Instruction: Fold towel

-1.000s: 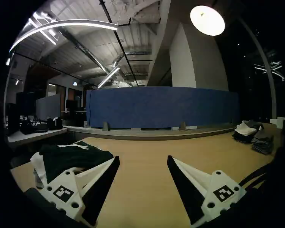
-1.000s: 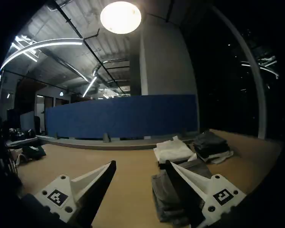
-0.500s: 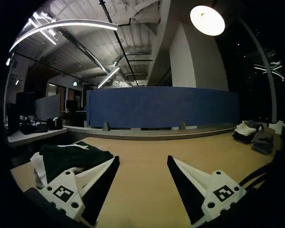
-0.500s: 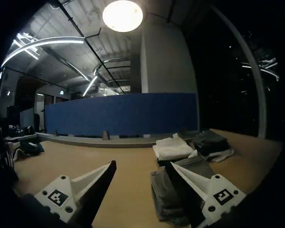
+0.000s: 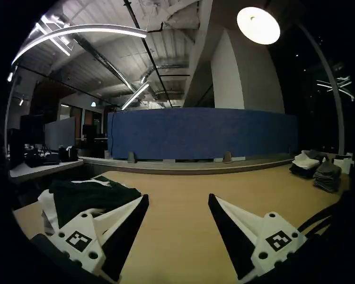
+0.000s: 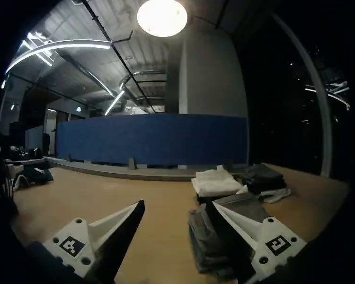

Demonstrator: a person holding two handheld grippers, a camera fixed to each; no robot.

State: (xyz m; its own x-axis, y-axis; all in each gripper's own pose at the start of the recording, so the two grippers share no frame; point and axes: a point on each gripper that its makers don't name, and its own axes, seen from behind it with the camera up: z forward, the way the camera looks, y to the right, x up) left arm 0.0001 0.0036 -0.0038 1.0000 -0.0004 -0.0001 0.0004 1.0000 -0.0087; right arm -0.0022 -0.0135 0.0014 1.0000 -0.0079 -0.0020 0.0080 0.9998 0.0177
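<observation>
Left gripper [image 5: 177, 199] wide open, empty, over wooden table [image 5: 177, 189] | dark green towel [image 5: 90, 194] heaped beside one finger | right gripper [image 6: 175, 204] wide open, empty | folded grey towel stack [image 6: 201, 236] behind one finger, contact unclear | white folded towel [image 6: 215, 182] beyond

The table [image 5: 177, 227] is pale wood, smooth with a faint sheen. At its far edge the blue partition [image 5: 201, 132] looks like matt, felted cloth. Before the partition's left end lies a dark green towel [image 5: 90, 196] of soft matt cloth. Before its right end a white towel [image 6: 215, 182] and a grey stack [image 6: 201, 236] are matt cloth too. Above the partition, ceiling ducts [image 5: 102, 59] are dull metal. The left gripper [image 5: 178, 196] and right gripper [image 6: 175, 203] have matt white plastic fingers with black inner faces.
</observation>
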